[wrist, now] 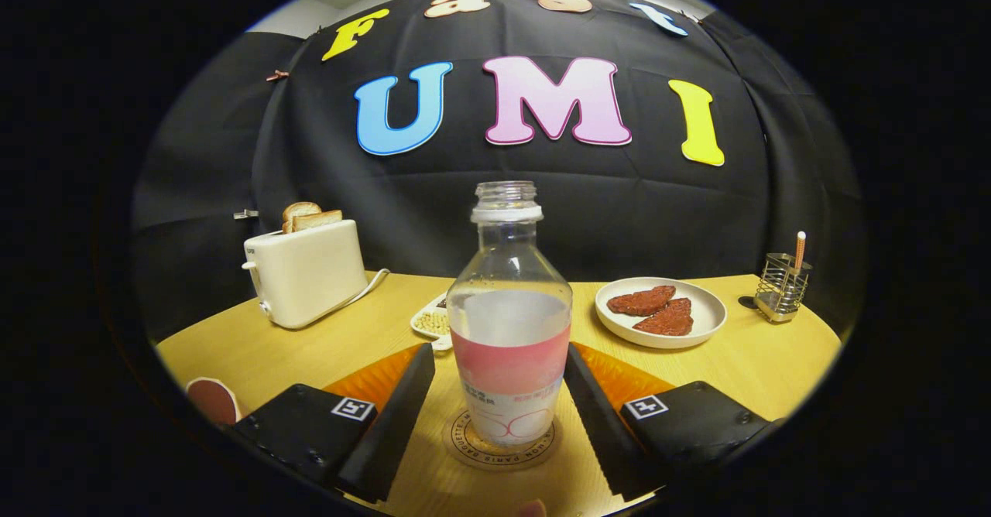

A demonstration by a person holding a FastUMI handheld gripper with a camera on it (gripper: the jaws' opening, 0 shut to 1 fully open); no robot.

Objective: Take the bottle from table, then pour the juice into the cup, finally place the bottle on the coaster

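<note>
- The round wooden coaster (502,443) is largely hidden beneath the bottle (509,323); its ring of print is cut off.
- The clear plastic bottle, uncapped and pink-labelled, is seen upright on the coaster.
- The gripper (500,393) is held spread, its fingers flanking the bottle without touching.
- The label text is too small to make out.
</note>
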